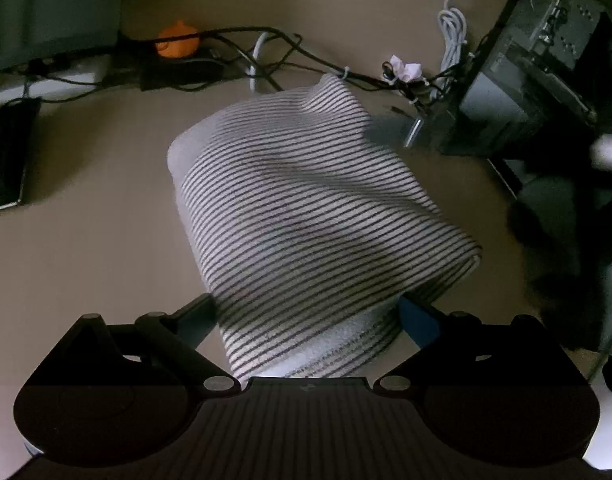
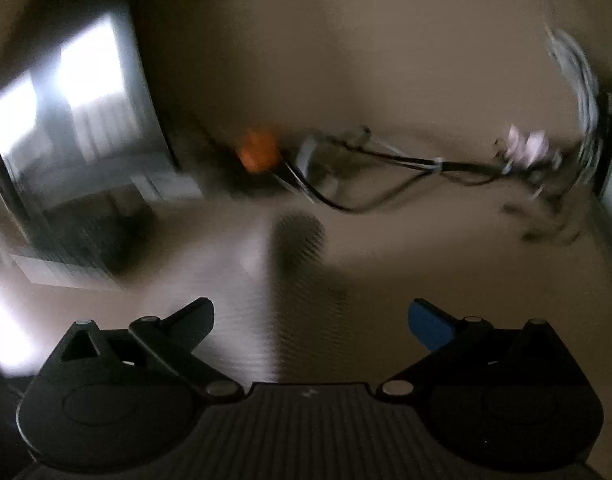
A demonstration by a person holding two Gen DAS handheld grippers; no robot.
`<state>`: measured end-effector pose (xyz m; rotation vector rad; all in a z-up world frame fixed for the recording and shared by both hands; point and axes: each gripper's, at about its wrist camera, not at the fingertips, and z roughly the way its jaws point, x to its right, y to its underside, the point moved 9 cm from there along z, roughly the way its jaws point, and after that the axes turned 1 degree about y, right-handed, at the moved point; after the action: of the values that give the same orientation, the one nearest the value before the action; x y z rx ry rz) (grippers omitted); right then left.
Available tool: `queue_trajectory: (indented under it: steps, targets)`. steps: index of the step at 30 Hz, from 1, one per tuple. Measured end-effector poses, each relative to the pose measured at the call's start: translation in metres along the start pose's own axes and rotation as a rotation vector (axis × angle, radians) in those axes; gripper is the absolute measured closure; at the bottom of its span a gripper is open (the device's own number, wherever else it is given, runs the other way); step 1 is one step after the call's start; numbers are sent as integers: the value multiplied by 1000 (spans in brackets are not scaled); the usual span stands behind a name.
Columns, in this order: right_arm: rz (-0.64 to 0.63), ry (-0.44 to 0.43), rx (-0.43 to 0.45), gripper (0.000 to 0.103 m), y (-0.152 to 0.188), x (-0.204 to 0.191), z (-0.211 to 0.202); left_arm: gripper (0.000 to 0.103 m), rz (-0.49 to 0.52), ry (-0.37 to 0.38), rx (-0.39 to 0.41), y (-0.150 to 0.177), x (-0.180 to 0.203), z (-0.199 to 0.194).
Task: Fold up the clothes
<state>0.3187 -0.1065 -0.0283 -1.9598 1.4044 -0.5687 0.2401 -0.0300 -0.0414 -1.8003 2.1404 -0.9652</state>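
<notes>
A folded garment with thin black and white stripes (image 1: pixel 301 208) lies on the tan table (image 1: pixel 85 240), its near end bunched up. My left gripper (image 1: pixel 306 302) is open, and the near end of the garment sits between its black finger (image 1: pixel 197 312) and its blue-padded finger (image 1: pixel 418 320). In the right wrist view, which is badly blurred by motion, my right gripper (image 2: pixel 310 304) is open with nothing held between its fingers. Faint striping shows on the surface just ahead of it, but I cannot tell whether that is cloth.
Black cables (image 1: pixel 289 56) and an orange object (image 1: pixel 177 40) lie along the table's far side, with a white coiled cable (image 1: pixel 452 28). A dark metal case (image 1: pixel 546 60) stands at the right. A dark flat device (image 1: pixel 5 152) lies at the left.
</notes>
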Motion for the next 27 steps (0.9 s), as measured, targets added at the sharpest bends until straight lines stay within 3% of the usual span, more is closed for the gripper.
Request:
queue_trajectory:
  steps: [2, 4, 10, 13, 15, 20, 23, 27]
  targets:
    - [-152, 133, 29, 0, 12, -4, 13, 4, 4, -16, 3, -2, -4, -3]
    - [-188, 170, 72, 0, 14, -7, 15, 4, 14, -32, 8, -2, -5, -6]
    - [-153, 137, 46, 0, 13, -4, 20, 4, 12, -32, 11, 0, -6, -12]
    - [-8, 15, -1, 0, 10, 7, 15, 4, -9, -7, 15, -1, -9, -17]
    - [56, -42, 21, 0, -2, 11, 7, 4, -13, 3, 15, -1, -11, -18]
    - [-49, 88, 78, 0, -34, 10, 32, 3, -13, 11, 1, -3, -14, -17]
    - [-101, 93, -41, 0, -22, 7, 78, 4, -38, 28, 5, -7, -21, -21]
    - [-32, 48, 15, 0, -23, 17, 60, 4, -123, 50, 16, -14, -42, -24]
